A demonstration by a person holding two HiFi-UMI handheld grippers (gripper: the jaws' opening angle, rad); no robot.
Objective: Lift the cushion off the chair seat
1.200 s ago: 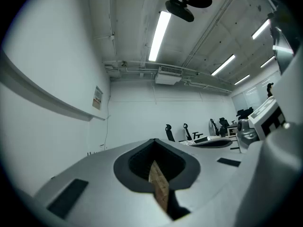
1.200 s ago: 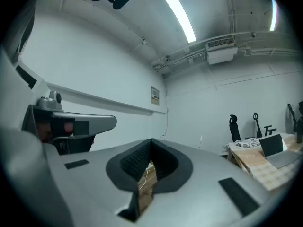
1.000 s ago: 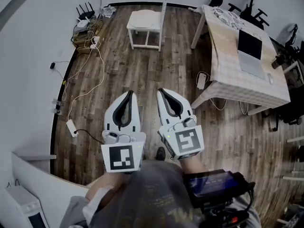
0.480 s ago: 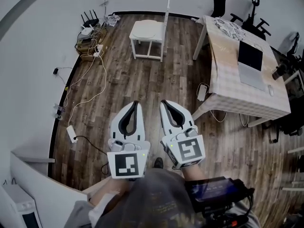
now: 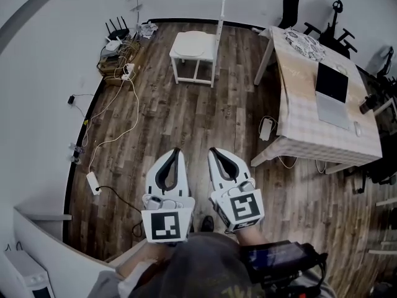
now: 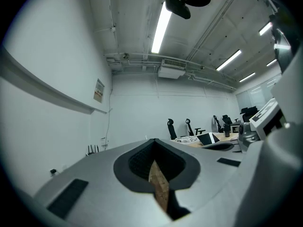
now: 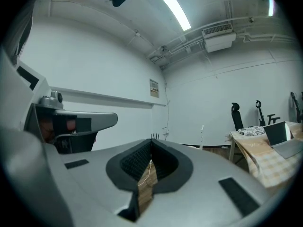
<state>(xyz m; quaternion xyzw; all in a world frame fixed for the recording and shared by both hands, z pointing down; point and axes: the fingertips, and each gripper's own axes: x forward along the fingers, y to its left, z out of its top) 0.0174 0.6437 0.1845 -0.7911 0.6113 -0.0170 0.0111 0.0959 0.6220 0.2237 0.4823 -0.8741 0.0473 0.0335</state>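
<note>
The cushion (image 5: 191, 42) lies flat on the seat of the white chair (image 5: 194, 59), far across the wooden floor (image 5: 186, 117) and well apart from both claws. The left claw (image 5: 175, 151) and the right claw (image 5: 214, 151) are each pressed together with nothing between the pads, side by side near the person. The step in hand looks like the approach. It would go best from the chair's open near side, away from the backrest at its right. Spread both claws before arriving, pinch the cushion's near edge at two spots, and raise it level so it neither folds nor drags the chair. Keep clear of the cables (image 5: 115, 120) at the left.

Count: one chair, one cushion, two claws, one bench (image 5: 298, 104) at the right, one laptop (image 5: 332, 82) on it, and at least two office chairs (image 5: 291, 2) beyond
</note>
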